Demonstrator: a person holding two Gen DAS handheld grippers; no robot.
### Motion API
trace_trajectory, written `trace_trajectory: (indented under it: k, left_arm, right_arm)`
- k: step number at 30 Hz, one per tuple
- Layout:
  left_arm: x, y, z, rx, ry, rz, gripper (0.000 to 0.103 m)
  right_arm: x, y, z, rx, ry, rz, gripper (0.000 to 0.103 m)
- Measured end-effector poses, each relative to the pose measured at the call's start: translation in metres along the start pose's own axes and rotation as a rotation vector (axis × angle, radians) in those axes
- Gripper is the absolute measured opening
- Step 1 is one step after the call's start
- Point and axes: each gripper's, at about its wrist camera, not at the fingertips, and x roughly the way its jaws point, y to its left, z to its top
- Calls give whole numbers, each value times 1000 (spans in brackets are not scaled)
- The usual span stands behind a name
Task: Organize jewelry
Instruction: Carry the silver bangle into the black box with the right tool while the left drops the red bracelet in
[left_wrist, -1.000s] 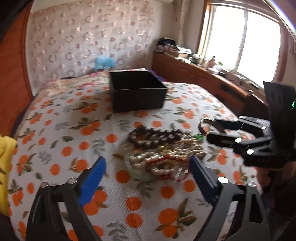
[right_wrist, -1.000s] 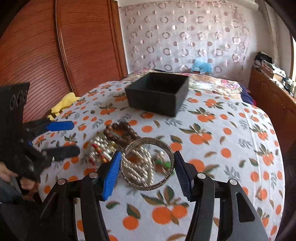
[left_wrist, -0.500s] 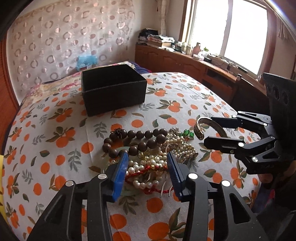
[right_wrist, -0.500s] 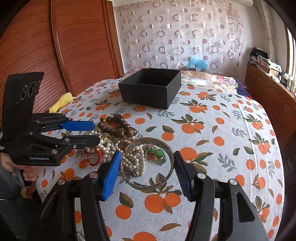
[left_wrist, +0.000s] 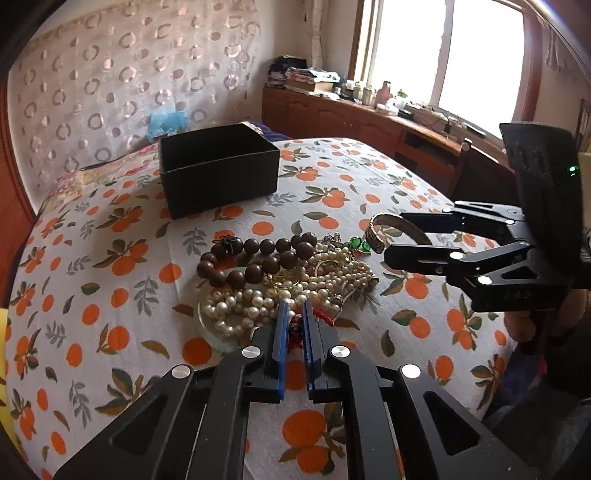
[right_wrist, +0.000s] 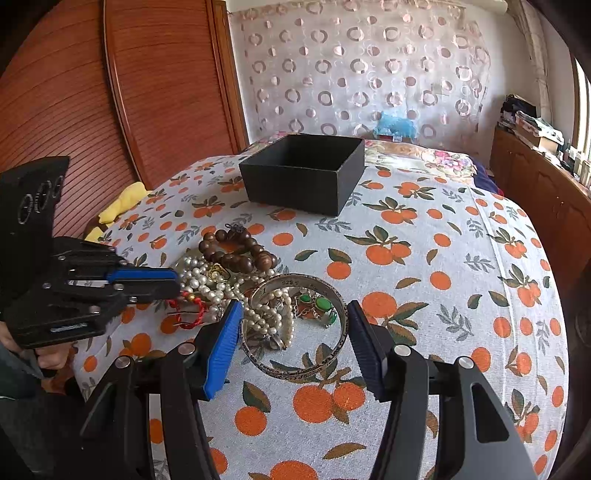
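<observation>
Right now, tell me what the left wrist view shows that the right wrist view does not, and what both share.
Only the left wrist view: the bright window and the left hand-held gripper from behind, shut on a red cord.

Only the right wrist view: the wooden panelled wall, the yellow cloth, and the full ring of the silver bangle held between the right hand-held gripper's blue pads.

Both: the black box, brown bead bracelet, pearl strands, and orange-print cloth.
</observation>
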Motion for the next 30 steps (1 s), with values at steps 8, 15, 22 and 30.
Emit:
trace_trajectory:
  k: [8, 15, 22, 30]
  left_arm:
    - [-41, -4, 11, -21, -104, -1, 6]
    - [-58, 4, 31, -35, -168, 14, 6]
    - [-50, 26, 45, -58, -180, 56, 6]
    - [-34, 45, 70, -56, -191, 98, 6]
  right_arm:
    - [-1, 0, 0, -4, -4, 0, 60]
    - [-4, 0, 6, -11, -16, -2, 60]
    - [0, 3, 26, -51, -35, -15, 60]
    - [24, 4, 68, -117, -46, -26, 60]
